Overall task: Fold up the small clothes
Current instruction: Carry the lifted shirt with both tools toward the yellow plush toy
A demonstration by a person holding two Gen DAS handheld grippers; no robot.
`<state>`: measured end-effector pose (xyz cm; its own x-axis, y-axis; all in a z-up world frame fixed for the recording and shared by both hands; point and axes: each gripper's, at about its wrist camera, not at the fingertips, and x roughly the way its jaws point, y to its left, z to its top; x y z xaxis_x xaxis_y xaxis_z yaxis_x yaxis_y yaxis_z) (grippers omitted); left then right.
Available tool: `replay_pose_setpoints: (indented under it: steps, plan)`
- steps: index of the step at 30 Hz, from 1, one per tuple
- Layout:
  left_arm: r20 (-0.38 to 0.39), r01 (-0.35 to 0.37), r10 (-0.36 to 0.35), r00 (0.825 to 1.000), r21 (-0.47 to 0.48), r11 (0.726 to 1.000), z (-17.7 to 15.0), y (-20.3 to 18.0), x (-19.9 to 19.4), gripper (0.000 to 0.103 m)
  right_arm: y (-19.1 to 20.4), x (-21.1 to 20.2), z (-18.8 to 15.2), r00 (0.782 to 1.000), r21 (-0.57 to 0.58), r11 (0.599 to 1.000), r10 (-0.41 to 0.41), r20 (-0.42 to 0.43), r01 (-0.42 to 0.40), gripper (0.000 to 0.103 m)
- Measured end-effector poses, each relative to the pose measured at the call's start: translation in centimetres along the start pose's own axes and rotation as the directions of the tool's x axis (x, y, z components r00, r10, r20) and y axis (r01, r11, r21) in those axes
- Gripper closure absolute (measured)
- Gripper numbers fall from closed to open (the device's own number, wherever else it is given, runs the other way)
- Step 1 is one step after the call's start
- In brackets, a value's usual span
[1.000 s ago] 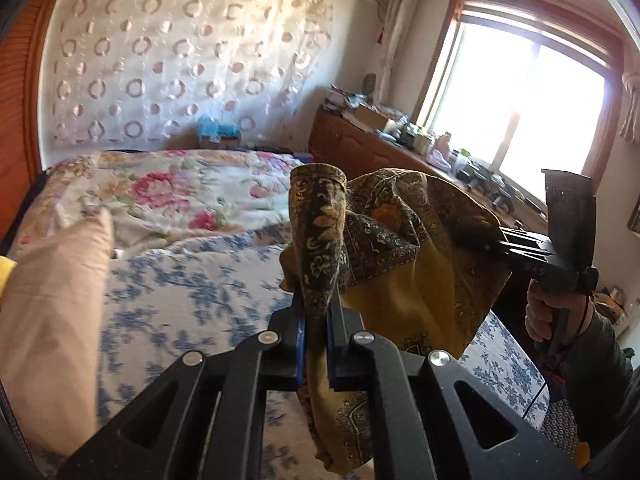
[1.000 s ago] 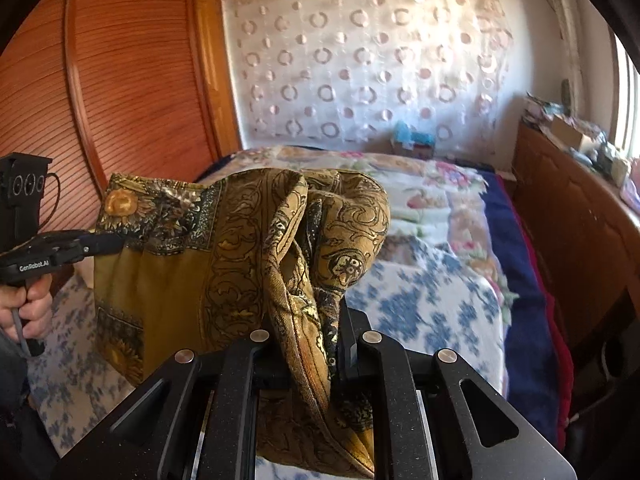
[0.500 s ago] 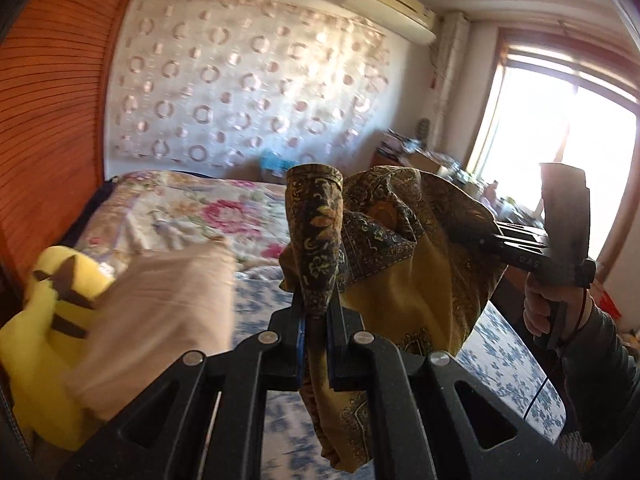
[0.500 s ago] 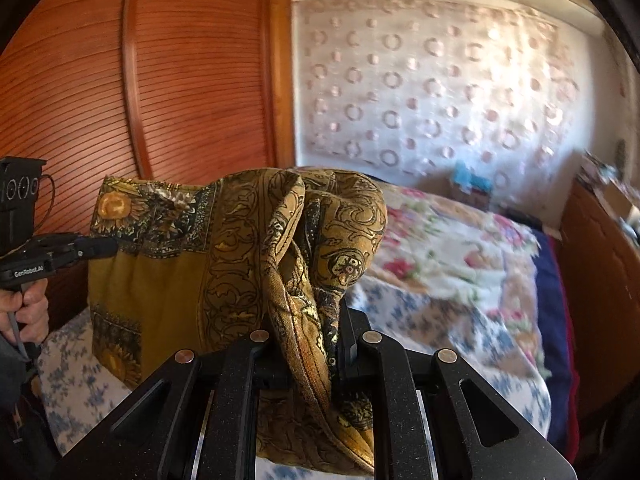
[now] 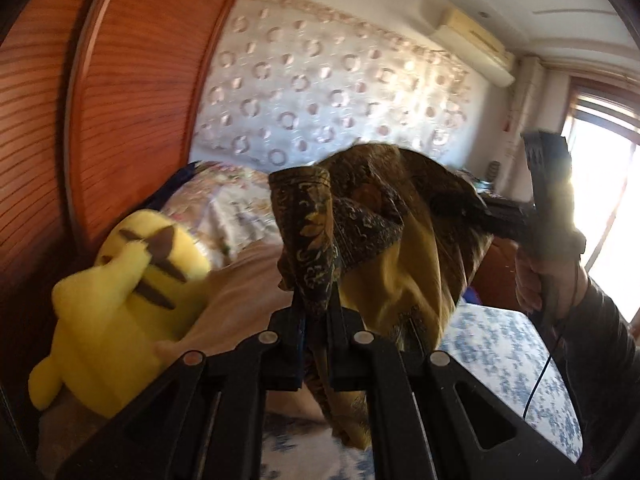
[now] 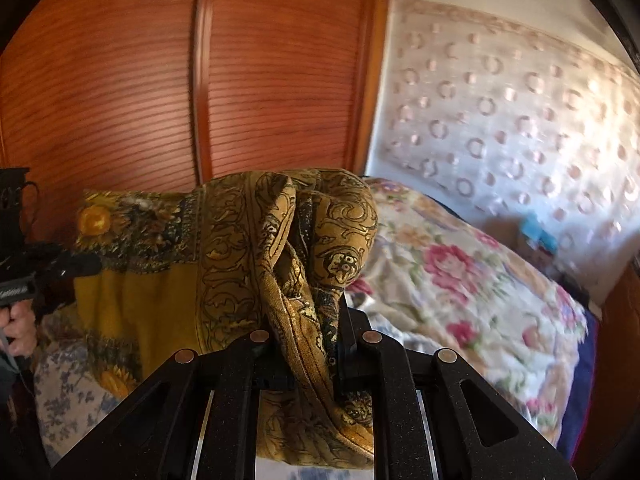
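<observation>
Mid-fold, by the look of it: mustard patterned garment (image 5: pixel 384 248) held in the air above the floral bedspread (image 6: pixel 472 280), stretched between both tools. Left gripper (image 5: pixel 316 320) clamped tight on one bunched corner; right gripper (image 6: pixel 316 344) pinched likewise on another gathered edge. Next, probably: lowering onto the bed beside the yellow plush toy (image 5: pixel 120 296), keeping the cloth taut, corners level. No legible writing anywhere; picture too blurred.

I've got a mustard-gold cloth (image 6: pixel 224 264) w/ dark paisley border; yellow plush (image 5: pixel 120 304) w/ brown stripes at 9 o'clock; pink-floral quilt (image 6: pixel 460 280) at 3; blue-floral sheet (image 5: pixel 500 344); reddish-brown slatted wardrobe (image 6: pixel 160 80).
</observation>
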<state>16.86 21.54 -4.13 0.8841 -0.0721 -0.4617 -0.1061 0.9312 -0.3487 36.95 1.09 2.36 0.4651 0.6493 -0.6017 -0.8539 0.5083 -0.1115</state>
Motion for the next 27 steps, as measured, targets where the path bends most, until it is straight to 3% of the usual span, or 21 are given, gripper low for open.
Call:
replay_pose_setpoints:
  steps: [6, 12, 15, 16, 17, 22, 27]
  plan:
    - [-0.038, -0.058, 0.057, 0.998, -0.034, 0.998, -2.0, 3.0, 1.3, 0.099, 2.6, 8.1, 2.8, 0.997, -0.074, 0.996, 0.047, -0.066, -0.052, 0.092]
    - [-0.069, -0.094, 0.091, 0.994, -0.048, 0.994, -3.1, 3.6, 1.6, 0.099, 4.1, 13.7, 3.6, 0.992, -0.113, 0.993, 0.032, -0.122, -0.046, 0.088]
    - [-0.079, -0.108, 0.104, 0.991, -0.048, 0.993, -3.8, 3.7, 1.6, 0.099, 3.4, 14.5, 3.8, 0.993, -0.070, 0.998, -0.007, -0.122, -0.001, 0.061]
    - [-0.082, -0.112, 0.108, 0.991, -0.050, 0.992, -4.1, 3.7, 1.6, 0.099, 3.0, 14.3, 3.8, 0.994, -0.045, 0.998, -0.039, -0.100, 0.035, 0.047]
    - [-0.084, -0.113, 0.109, 0.991, -0.051, 0.992, -4.2, 3.7, 1.5, 0.099, 2.7, 13.9, 3.8, 0.996, -0.022, 0.999, -0.048, -0.079, 0.046, 0.043]
    - [-0.099, -0.139, 0.133, 0.986, -0.058, 0.989, -5.2, 3.7, 1.5, 0.099, 2.6, 11.4, 2.5, 0.999, 0.013, 0.999, -0.029, -0.022, 0.030, 0.040]
    - [-0.123, -0.161, 0.153, 0.981, -0.062, 0.985, -6.2, 3.8, 1.6, 0.099, 3.2, 12.1, 0.1, 0.996, 0.030, 0.998, 0.056, -0.066, -0.054, 0.029]
